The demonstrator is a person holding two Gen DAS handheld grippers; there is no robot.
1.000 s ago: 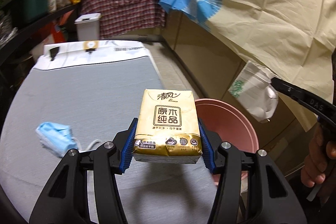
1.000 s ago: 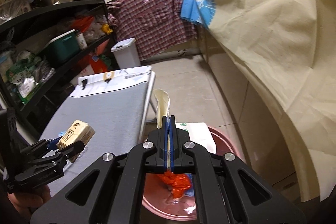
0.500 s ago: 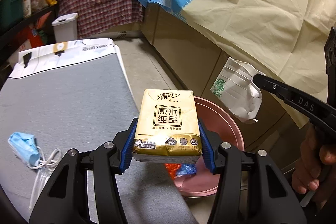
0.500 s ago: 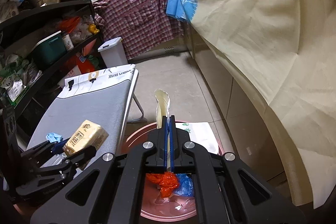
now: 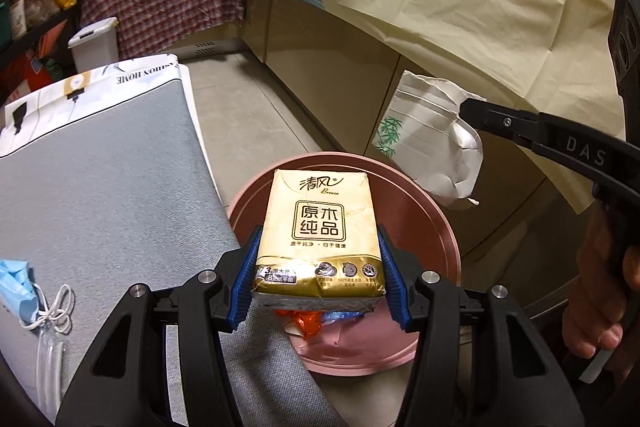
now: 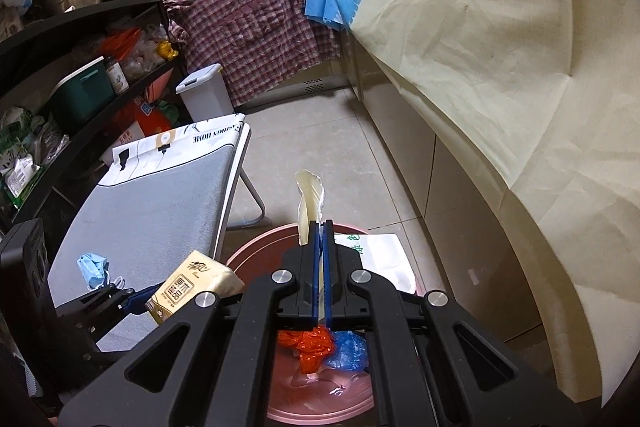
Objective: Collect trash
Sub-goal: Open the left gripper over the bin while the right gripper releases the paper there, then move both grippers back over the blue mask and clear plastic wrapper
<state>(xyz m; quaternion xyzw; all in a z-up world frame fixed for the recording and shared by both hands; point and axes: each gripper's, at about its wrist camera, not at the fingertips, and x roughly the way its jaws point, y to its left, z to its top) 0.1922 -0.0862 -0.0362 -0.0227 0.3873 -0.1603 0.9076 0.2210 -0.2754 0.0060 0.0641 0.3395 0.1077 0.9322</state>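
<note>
My left gripper [image 5: 318,281] is shut on a gold tissue pack [image 5: 318,231] and holds it over the near rim of the pink basin [image 5: 436,211]. The pack also shows in the right wrist view [image 6: 194,285]. My right gripper [image 6: 322,239] is shut on a white plastic bag [image 6: 310,201] with a green print, held above the basin [image 6: 256,251]. In the left wrist view the bag [image 5: 428,143] hangs from the right gripper [image 5: 466,111]. Orange and blue wrappers [image 6: 320,347] lie in the basin.
A grey ironing board [image 5: 100,187] stands left of the basin, with a blue face mask [image 5: 18,287] and a clear tube [image 5: 50,351] on it. A white bin [image 6: 204,97] and black shelves [image 6: 80,39] are behind. Cloth-covered cabinets [image 6: 500,47] run along the right.
My left gripper has carried the tissue pack right, from over the ironing board to over the basin. My right gripper still holds the bag above the basin.
</note>
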